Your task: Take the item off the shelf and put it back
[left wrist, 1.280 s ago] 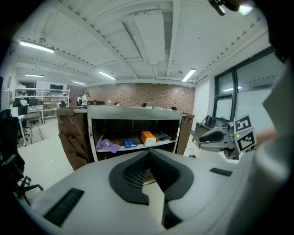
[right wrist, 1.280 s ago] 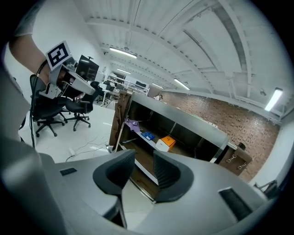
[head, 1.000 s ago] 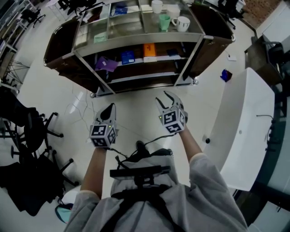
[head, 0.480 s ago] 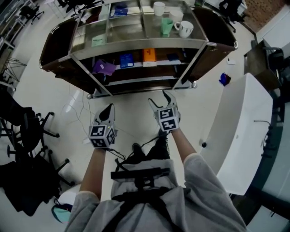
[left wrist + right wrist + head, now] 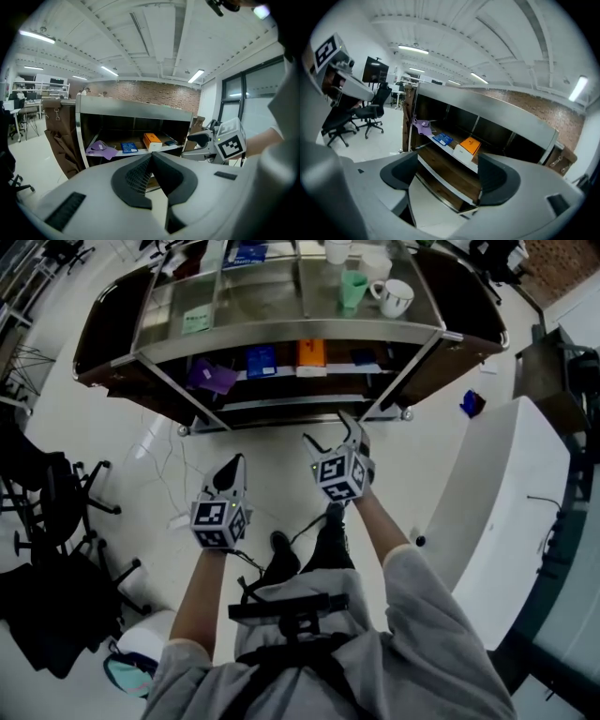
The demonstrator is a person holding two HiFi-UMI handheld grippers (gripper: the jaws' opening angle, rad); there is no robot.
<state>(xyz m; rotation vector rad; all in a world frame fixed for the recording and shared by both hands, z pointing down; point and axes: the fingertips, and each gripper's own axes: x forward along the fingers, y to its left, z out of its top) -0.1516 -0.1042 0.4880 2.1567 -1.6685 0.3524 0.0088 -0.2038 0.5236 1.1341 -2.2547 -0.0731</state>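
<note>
A metal shelf cart (image 5: 281,332) stands in front of me. Its middle shelf carries an orange box (image 5: 310,353), a blue box (image 5: 262,360) and a purple item (image 5: 214,378). My right gripper (image 5: 328,430) hovers just short of the cart's front, below the orange box (image 5: 468,146), its jaws opening with nothing between them. My left gripper (image 5: 235,462) hangs further back and to the left, shut and empty. The left gripper view shows the same orange box (image 5: 152,140) beyond its closed jaws.
A green cup (image 5: 352,287) and a white mug (image 5: 396,296) sit on the cart's top shelf. Black office chairs (image 5: 56,512) stand to the left. A white table (image 5: 497,512) runs along the right, with a small blue object (image 5: 472,403) on the floor nearby.
My right gripper has moved forward toward the cart and its jaws have spread wider. The left gripper has barely shifted. The cart looks closer.
</note>
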